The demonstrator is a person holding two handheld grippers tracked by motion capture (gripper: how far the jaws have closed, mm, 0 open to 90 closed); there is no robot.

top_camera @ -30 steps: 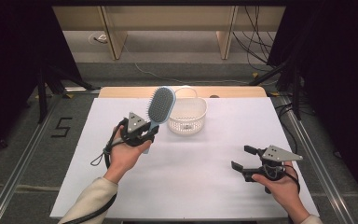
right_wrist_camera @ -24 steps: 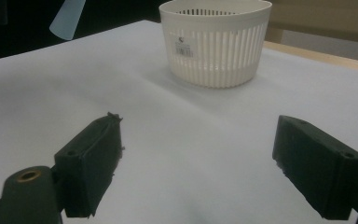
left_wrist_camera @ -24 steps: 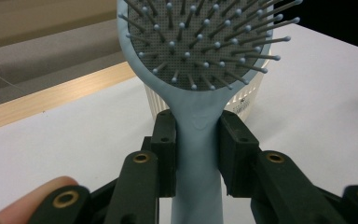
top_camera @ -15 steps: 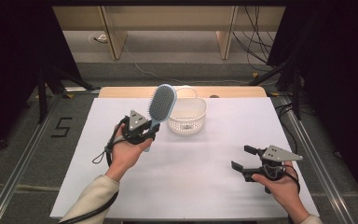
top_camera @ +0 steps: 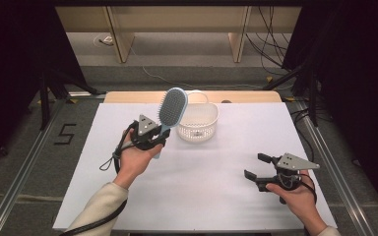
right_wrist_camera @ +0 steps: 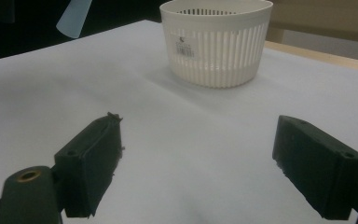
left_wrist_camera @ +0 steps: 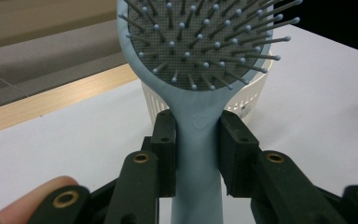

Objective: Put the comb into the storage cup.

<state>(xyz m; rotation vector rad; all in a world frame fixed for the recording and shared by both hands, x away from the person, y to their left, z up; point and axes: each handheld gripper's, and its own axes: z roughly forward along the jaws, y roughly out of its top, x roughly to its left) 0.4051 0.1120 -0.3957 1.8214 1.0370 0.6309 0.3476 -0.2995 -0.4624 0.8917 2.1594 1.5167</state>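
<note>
Since the earlier frame, nothing has shifted. High view: left gripper grasps the brush by its handle, head tilted toward the basket just beyond (nearer this hand). Right gripper view: right gripper is released, basket ahead.

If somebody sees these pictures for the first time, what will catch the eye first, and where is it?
First the pale blue hairbrush, held upright by its handle in the left tool, left of centre above the white table. Just behind it stands a white slotted basket, near the table's far edge. The right tool hovers open and empty near the front right corner.
</note>
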